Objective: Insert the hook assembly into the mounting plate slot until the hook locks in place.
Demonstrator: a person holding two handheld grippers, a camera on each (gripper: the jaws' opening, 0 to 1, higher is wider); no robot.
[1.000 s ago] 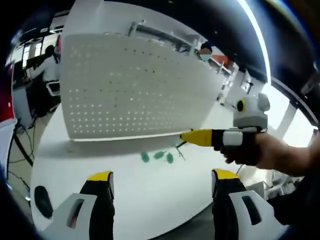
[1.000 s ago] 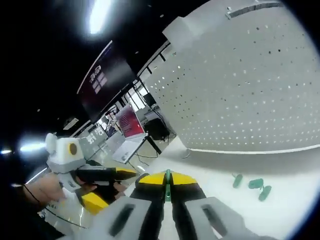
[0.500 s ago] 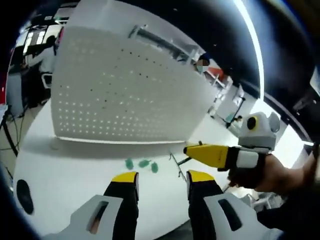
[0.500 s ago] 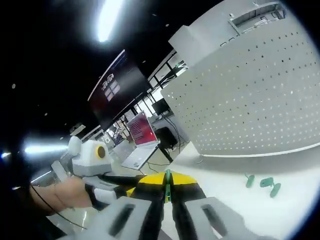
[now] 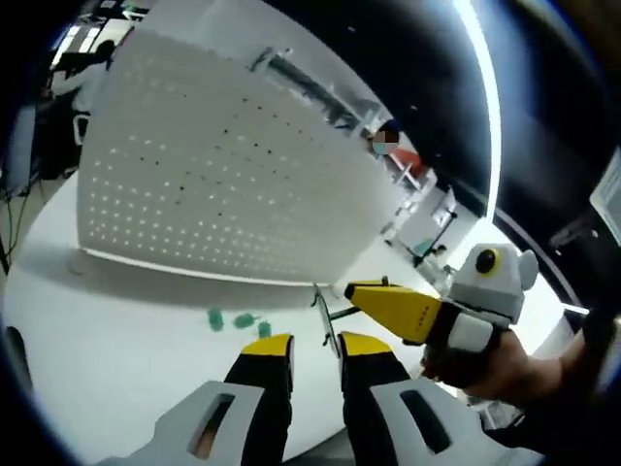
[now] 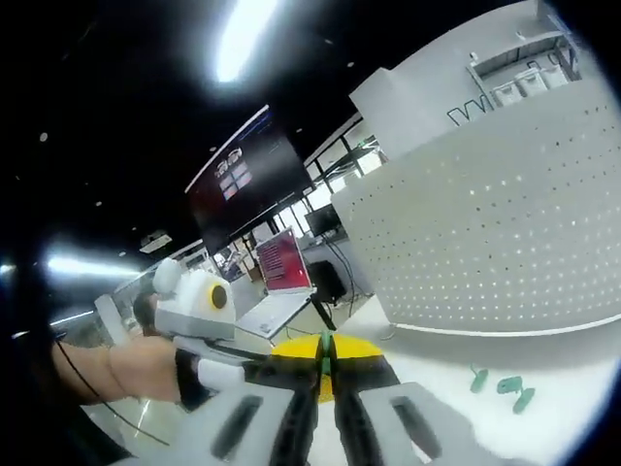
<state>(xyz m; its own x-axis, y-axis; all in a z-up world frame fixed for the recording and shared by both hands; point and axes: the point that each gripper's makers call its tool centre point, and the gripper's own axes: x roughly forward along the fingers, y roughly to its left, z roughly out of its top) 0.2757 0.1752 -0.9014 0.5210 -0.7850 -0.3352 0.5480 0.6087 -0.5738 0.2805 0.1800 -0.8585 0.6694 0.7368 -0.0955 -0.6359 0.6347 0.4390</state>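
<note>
— One big upright panel, the mounting plate (image 5: 213, 194): flat, white, matte, perforated with regular rows of small holes, standing near the far edge of the smooth white table (image 5: 107, 340).
— And the grippers?
— Both have black jaws capped in yellow. The left gripper (image 5: 315, 348) has its jaws nearly together with a narrow gap, empty. The right gripper (image 6: 327, 351) is clenched on the hook assembly (image 6: 327, 342), a thin green-tipped wire piece; from the left gripper view its bent wire (image 5: 325, 316) pokes out of the yellow tips, off the table, well short of the plate.
— Anything smaller?
— Three rounded green pieces (image 5: 238, 320) lying on the table before the plate's lower edge.
</note>
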